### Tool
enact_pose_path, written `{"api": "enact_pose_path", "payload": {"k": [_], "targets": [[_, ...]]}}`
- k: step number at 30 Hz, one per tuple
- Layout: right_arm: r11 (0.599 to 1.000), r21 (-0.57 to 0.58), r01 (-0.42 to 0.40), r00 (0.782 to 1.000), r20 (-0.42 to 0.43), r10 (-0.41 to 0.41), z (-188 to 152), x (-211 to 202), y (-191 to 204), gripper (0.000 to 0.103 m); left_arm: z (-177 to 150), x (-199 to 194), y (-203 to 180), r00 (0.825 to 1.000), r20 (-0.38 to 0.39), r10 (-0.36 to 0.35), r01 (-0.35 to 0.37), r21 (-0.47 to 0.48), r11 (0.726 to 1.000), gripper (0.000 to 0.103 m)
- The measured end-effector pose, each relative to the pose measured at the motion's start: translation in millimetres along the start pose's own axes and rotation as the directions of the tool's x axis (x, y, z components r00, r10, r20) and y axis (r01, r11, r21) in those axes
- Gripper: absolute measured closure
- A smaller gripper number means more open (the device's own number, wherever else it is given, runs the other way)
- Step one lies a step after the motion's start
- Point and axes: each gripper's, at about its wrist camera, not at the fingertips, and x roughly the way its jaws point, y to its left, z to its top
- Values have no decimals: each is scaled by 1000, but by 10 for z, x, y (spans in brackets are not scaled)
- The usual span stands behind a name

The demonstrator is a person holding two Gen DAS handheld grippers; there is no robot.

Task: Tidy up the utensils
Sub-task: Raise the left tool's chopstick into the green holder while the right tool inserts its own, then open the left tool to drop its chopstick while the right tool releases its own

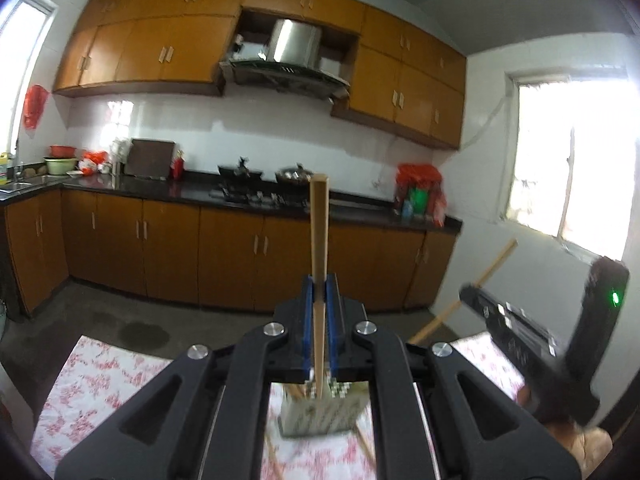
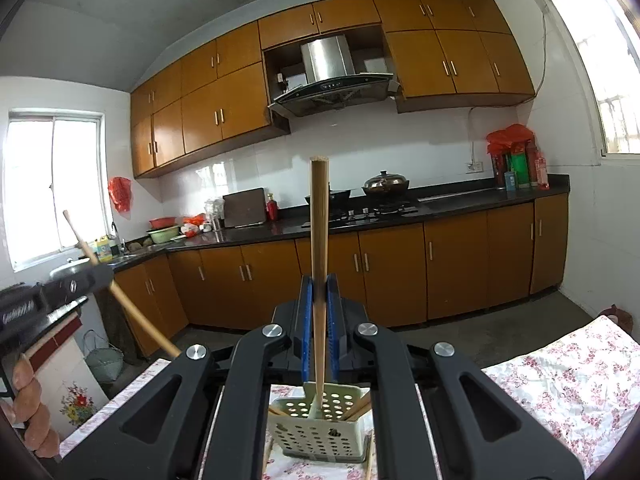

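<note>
My left gripper point(image 1: 319, 284) is shut on a wooden chopstick point(image 1: 319, 228) that stands upright between its blue pads. The right gripper point(image 2: 319, 284) is likewise shut on a second upright chopstick point(image 2: 320, 216). Below both, on the floral tablecloth point(image 2: 568, 364), stands a pale green perforated utensil holder point(image 2: 320, 428) with chopsticks leaning inside it. In the left wrist view the holder point(image 1: 320, 416) is blurred, and loose chopsticks point(image 1: 366, 446) lie on the cloth beside it. The right gripper's body point(image 1: 532, 344) shows at the right there, with its chopstick point(image 1: 496, 258). The left gripper's body point(image 2: 44, 304) and its chopstick point(image 2: 120, 292) show at the left of the right wrist view.
A kitchen counter point(image 2: 440, 208) with a stove, a wok and a lidded pot point(image 2: 386, 184) runs along the far wall under wooden cabinets point(image 2: 440, 56). A sink corner point(image 1: 24, 186) holds bowls and bottles. A person's fingers point(image 2: 28, 404) grip the left handle. Windows point(image 1: 572, 160) sit on both side walls.
</note>
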Motion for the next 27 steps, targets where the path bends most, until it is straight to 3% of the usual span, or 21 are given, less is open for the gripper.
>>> {"api": "enact_pose_path", "payload": {"k": [3,5,11,23,24,27], "targets": [[1000,-1,12,1000,-18,-12,-67,95,-7,95,-53,203,-26,998,49,45,-45,-9,999,95],[1000,4,17,999,-39,-17,-131,174,-34,95,-134,365,-18,998,43,53,-52,-24,998,95],[1000,4,20,996,-89,-20,-293,281,-36,95,-478,731,-20,999,-9,52,-52,-21,998,95],[1000,-13,10,990,-137,-12,-393,318,12,94,-840,957,-34,995,-88,48,-46,22,999,95],[1000,-11,9,990,-140,-10,-383,307,5,93,-848,953,-23,995,-90,49,-47,19,999,93],[1000,-3,18,992,-127,-18,-320,239,-25,70,-841,926,23,994,-93,58,-57,7,998,82]]}}
